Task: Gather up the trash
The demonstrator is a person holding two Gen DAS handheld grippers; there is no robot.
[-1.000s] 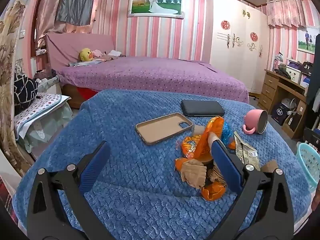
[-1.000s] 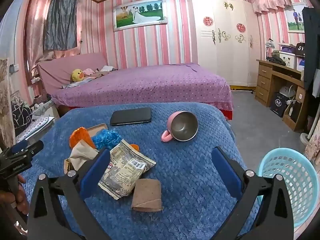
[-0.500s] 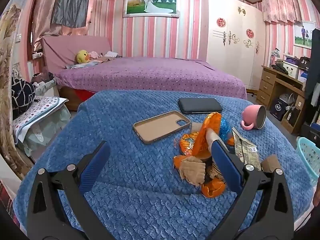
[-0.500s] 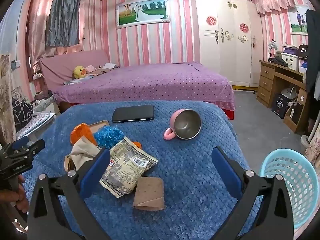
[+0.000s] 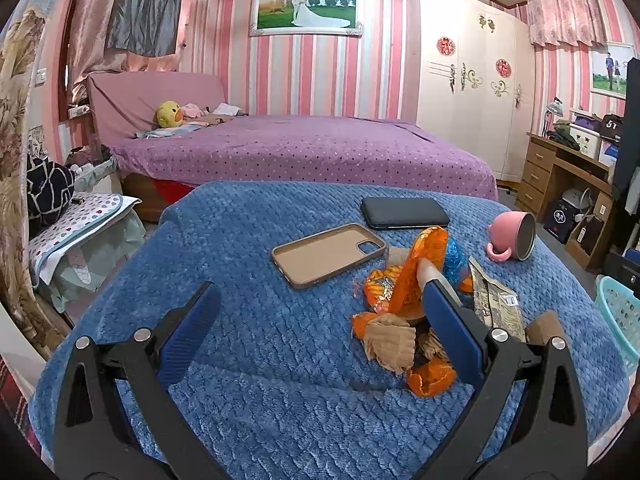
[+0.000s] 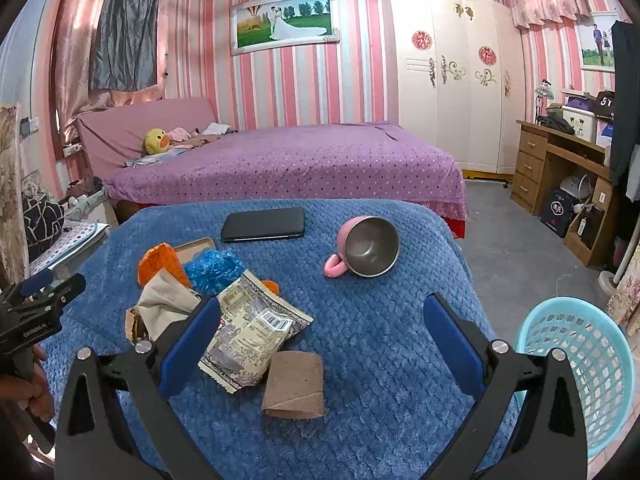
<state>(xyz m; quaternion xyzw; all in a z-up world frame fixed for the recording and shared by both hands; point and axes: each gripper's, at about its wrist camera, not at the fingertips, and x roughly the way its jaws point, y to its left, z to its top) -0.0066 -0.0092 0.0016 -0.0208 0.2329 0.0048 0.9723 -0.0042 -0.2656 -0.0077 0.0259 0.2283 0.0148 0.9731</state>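
A pile of trash lies on the blue blanket [image 5: 248, 240]: orange wrappers [image 5: 416, 276], a crumpled brown paper [image 5: 390, 340], a blue wrapper [image 6: 214, 264], a printed snack packet [image 6: 252, 330] and a flattened cardboard tube [image 6: 296, 384]. My left gripper [image 5: 320, 312] is open above the blanket, its right finger over the pile's edge. My right gripper [image 6: 320, 320] is open and empty, with the packet and tube between its fingers, below them. A light blue basket [image 6: 576, 368] stands on the floor at the right; it also shows in the left wrist view [image 5: 620, 316].
A tan phone case [image 5: 328, 254], a black phone [image 5: 404, 213] and a tipped pink mug [image 6: 366, 246] lie on the blanket behind the trash. A purple bed [image 6: 288, 168] is behind, a wooden desk [image 6: 560, 176] at right, a cluttered stool [image 5: 76, 228] at left.
Both views have shifted slightly, the scene sitting a little lower and nearer. Both grippers stay open; nothing on the blanket has moved.
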